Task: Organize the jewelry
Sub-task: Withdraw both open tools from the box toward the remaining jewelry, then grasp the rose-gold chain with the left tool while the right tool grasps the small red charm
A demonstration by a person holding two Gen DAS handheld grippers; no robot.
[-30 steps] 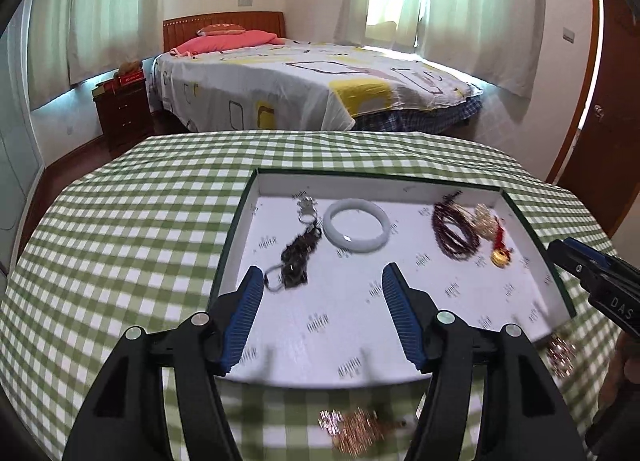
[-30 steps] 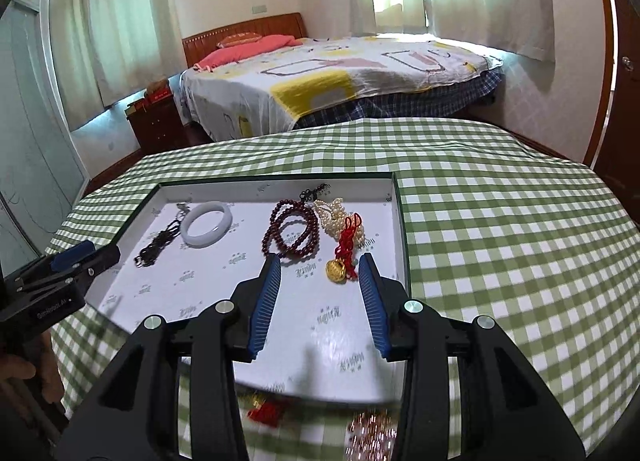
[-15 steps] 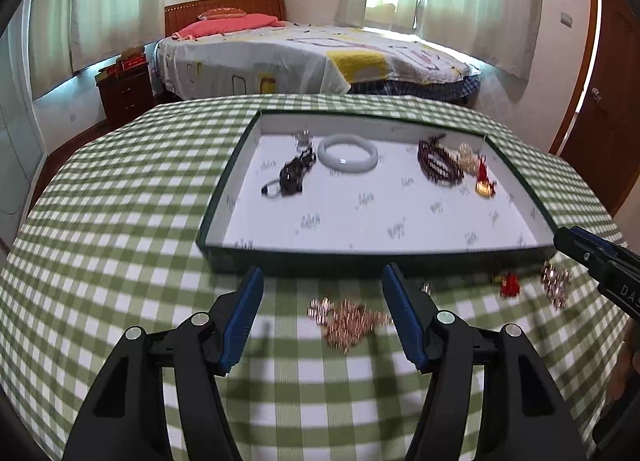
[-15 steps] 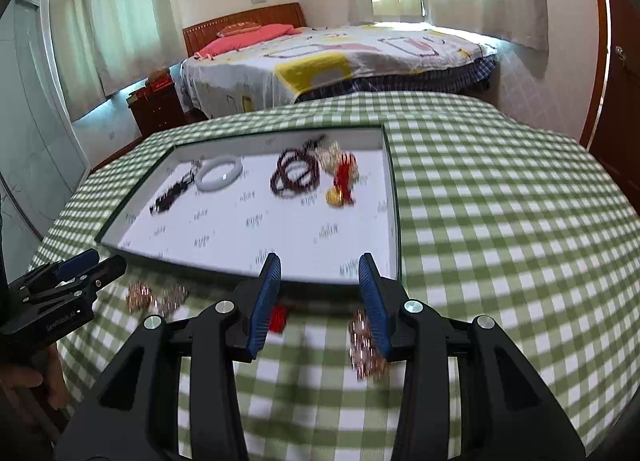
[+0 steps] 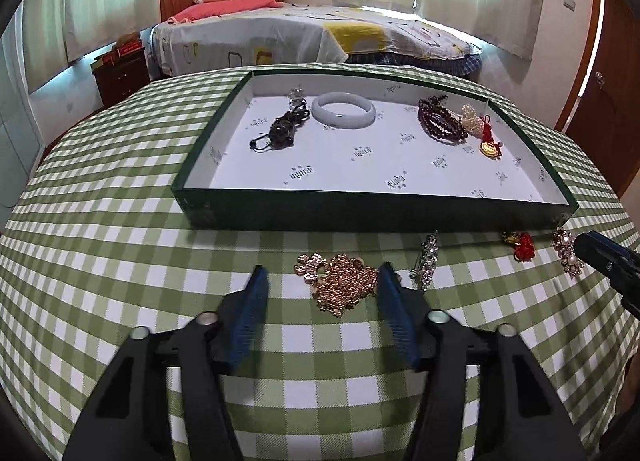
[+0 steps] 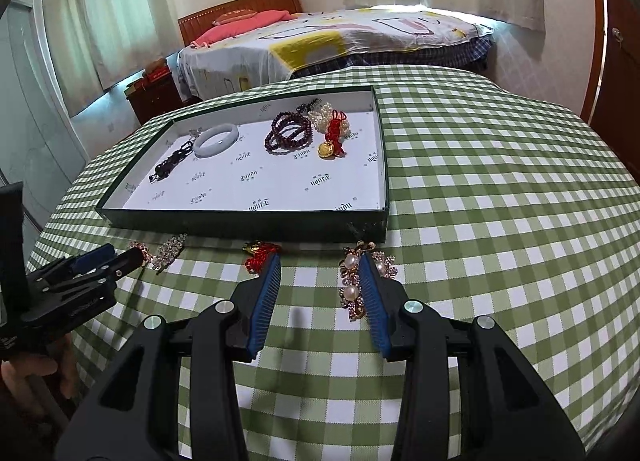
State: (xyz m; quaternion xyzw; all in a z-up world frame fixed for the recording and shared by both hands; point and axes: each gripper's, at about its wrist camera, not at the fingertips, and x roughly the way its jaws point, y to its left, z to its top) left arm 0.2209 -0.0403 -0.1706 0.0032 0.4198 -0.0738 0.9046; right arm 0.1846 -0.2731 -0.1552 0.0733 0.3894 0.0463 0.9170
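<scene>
I'm at pickup: my left gripper (image 5: 320,281) is spread around the gold chain (image 5: 340,285). My right gripper (image 6: 318,275), also spread, sits beside the pearl brooch (image 6: 352,281); next I squeeze, then lift into the tray (image 5: 376,207).

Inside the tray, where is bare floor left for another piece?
The tray's near half is bare, from the white bangle and dark bead bracelet to its front wall. The far corners are crowded, especially the right, with pearls and gold charm.

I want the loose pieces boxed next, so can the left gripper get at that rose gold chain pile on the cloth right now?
Probably yes. The left gripper is open, and the rose gold chain pile lies on the checked tablecloth between its jaws, nothing covering it. The crystal hair clip lies just beside the right jaw.
</scene>
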